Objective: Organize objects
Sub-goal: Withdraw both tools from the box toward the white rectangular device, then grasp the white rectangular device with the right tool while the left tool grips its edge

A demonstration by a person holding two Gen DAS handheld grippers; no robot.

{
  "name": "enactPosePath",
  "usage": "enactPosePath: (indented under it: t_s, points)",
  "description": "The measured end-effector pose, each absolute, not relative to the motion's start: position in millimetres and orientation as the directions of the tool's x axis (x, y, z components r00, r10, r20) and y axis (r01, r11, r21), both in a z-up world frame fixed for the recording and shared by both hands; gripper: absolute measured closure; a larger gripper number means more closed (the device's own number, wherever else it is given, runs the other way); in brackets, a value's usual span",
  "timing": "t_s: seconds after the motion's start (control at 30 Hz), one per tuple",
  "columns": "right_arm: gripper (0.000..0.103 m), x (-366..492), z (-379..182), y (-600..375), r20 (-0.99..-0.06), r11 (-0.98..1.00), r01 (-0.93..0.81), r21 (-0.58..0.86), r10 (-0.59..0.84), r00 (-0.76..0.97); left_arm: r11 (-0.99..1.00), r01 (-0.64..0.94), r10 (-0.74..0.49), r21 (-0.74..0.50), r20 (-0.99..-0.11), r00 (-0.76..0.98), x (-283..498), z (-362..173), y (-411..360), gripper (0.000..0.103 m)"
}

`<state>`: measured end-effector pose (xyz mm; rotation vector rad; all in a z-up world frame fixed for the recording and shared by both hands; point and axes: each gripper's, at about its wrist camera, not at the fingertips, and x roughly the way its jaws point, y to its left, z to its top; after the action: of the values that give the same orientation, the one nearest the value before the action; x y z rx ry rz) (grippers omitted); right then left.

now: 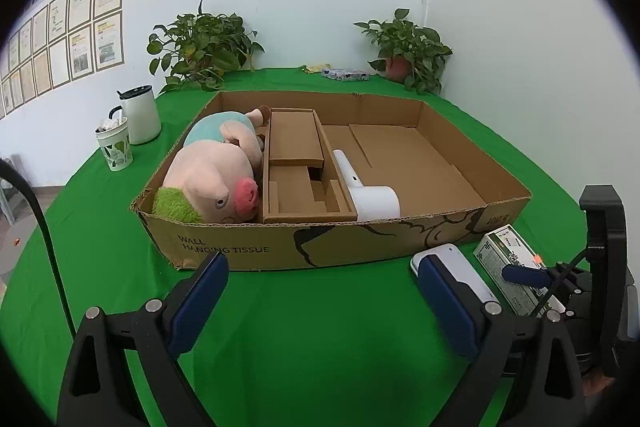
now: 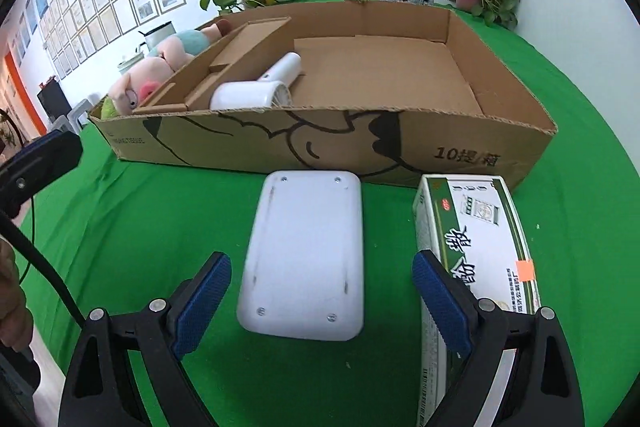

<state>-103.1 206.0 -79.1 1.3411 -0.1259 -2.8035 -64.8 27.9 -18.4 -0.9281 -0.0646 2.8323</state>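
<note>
A shallow cardboard box (image 1: 240, 251) (image 2: 440, 155) stands on the green table. In it lie a plush pig (image 1: 212, 179) (image 2: 140, 75), a cardboard insert (image 1: 296, 163) and a white hair dryer (image 1: 372, 199) (image 2: 256, 91). A flat white device (image 2: 308, 255) (image 1: 460, 267) lies in front of the box. A green-and-white carton (image 2: 476, 227) (image 1: 508, 255) lies to its right. My right gripper (image 2: 320, 299) is open, its fingers on either side of the white device's near end. My left gripper (image 1: 320, 295) is open and empty over bare cloth.
Two potted plants (image 1: 204, 47) (image 1: 408, 51) stand at the table's back edge. A white kettle (image 1: 140, 115) and a patterned cup (image 1: 114, 147) stand left of the box. A small packet (image 1: 344, 74) lies at the back. The right gripper's body (image 1: 600, 267) is beside my left.
</note>
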Motion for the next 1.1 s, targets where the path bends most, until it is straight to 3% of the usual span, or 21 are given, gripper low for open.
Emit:
enactPosePath:
  t_s: [0.23,0.4,0.47,0.6,0.73,0.83,1.1]
  points:
    - [0.014,-109,-83,195,-0.787,-0.998,0.009,0.070,-0.060,-0.614,-0.985,-0.141,0.174,-0.102,-0.595,-0.785,-66,-20,24,0.007]
    - [0.027,-118,-94,199,-0.824,-0.998,-0.024,0.065,-0.040,-0.564,-0.983,-0.140,0.183,-0.117,-0.606,-0.774,-68,-22,23,0.007]
    - [0.039,-117,-95,195,-0.824,-0.998,-0.007,0.055,-0.041,-0.565,-0.982,-0.139,0.189,-0.129,-0.609,-0.770,-69,-23,22,0.007]
    - [0.040,-105,-96,185,-0.829,-0.998,0.002,0.057,-0.048,-0.558,-0.977,-0.149,0.213,-0.153,-0.625,-0.751,-68,-27,21,0.007]
    - [0.035,-75,-96,179,-0.818,-0.987,0.011,0.157,-0.136,-0.559,-0.962,-0.172,0.272,-0.214,-0.671,-0.690,-69,-36,20,0.007]
    - [0.012,-62,-91,182,-0.785,-0.974,0.007,0.227,-0.187,-0.591,-0.947,-0.171,0.316,-0.270,-0.704,-0.636,-78,-44,20,0.007]
    - [0.009,-69,-89,180,-0.772,-0.984,0.056,0.170,-0.168,-0.613,-0.878,-0.234,0.478,-0.417,-0.746,-0.464,-100,-68,46,0.008]
